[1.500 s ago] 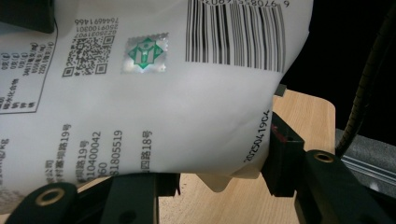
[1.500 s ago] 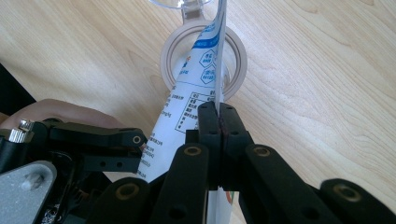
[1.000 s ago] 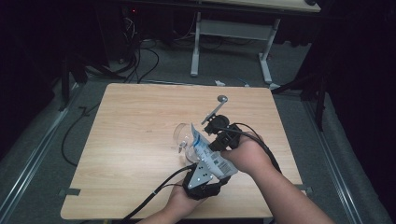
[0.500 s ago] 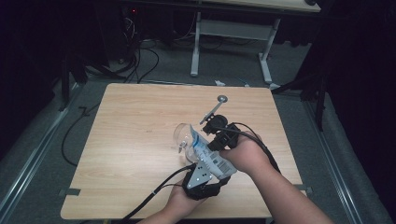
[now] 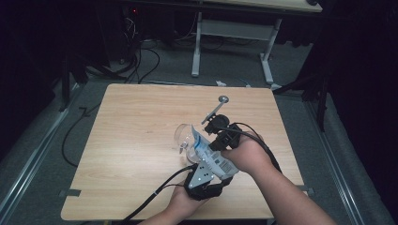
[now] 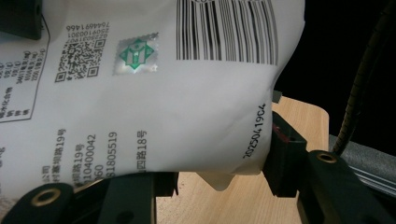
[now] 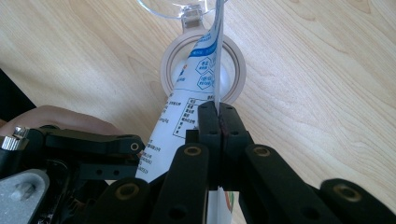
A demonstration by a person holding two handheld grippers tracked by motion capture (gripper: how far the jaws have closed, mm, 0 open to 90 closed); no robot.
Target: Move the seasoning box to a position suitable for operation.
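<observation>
- The work in hand is, as I judge it, to pour the content of a white printed pouch (image 5: 210, 157) into a clear container (image 5: 184, 139) with a round opening, just below the centre of the high view.
- The left gripper (image 5: 202, 179) sits at the lower middle of that view. In the left gripper view its jaws stand on both sides of the pouch's lower body, where the barcode and the printed date are, and they seem to press on it, so this claw is grasping the pouch.
- The right gripper (image 7: 218, 122) is clenched on the thin side seam of the pouch; in the right gripper view the two jaws meet with only the film between them.
- In the same view the upper end of the pouch reaches over the round mouth of the container, near the top centre of the frame. Whether this end is already open, I cannot tell.
- To do the step well, I think the spout end must stay centred over the mouth, and the left claw should squeeze gently, so the content does not spill on the wooden table (image 5: 131, 122).
- The container looks light, so pushing it with the pouch could move or tip it.
- A small metal tool (image 5: 215, 109) lies on the table, above the hands and apart from them.
</observation>
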